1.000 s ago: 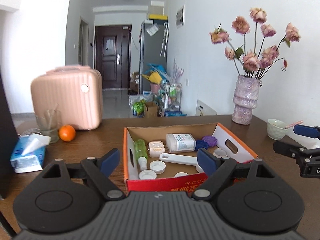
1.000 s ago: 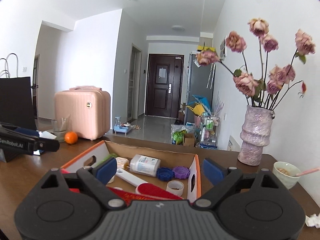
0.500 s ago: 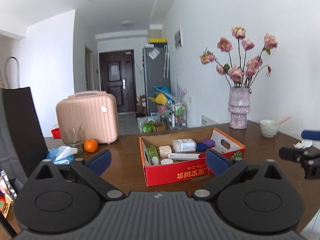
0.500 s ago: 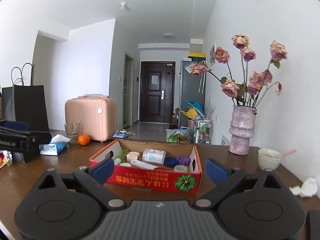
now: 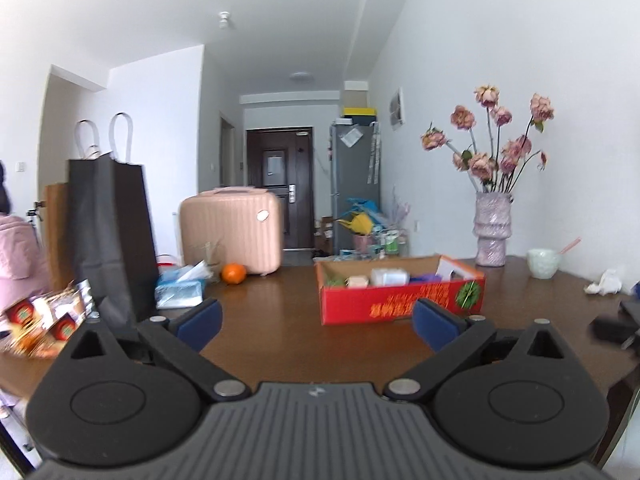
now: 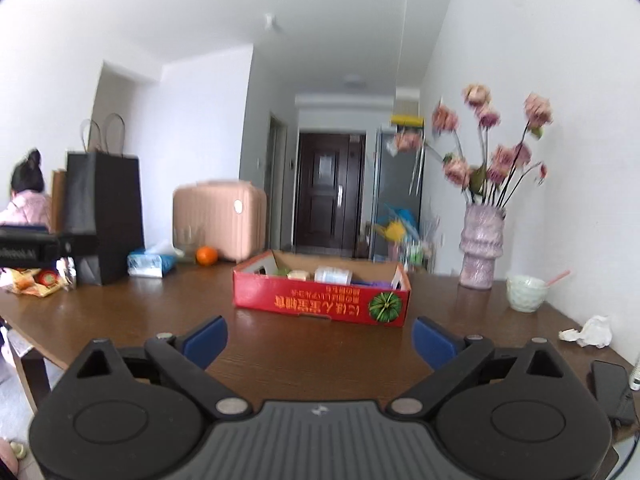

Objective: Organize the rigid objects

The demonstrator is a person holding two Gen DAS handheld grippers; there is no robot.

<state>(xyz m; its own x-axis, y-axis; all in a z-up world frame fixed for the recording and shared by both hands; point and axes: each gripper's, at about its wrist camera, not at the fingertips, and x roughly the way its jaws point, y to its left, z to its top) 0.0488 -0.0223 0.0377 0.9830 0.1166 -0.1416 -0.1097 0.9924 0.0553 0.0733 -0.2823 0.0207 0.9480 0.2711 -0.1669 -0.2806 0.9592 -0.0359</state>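
A red cardboard box sits on the brown table, holding a white bottle, a small beige box and other small items that are mostly hidden by its front wall. It also shows in the right wrist view. My left gripper is open and empty, well back from the box. My right gripper is open and empty, also back from the box. The right gripper's body shows at the right edge of the left wrist view.
A pink suitcase, orange, tissue pack and black paper bag stand at the left. A vase of flowers, a cup and crumpled tissue are at the right. A phone lies near the right edge.
Both grippers have pulled back and away from the box, which now looks smaller and farther. Both stay open and empty.
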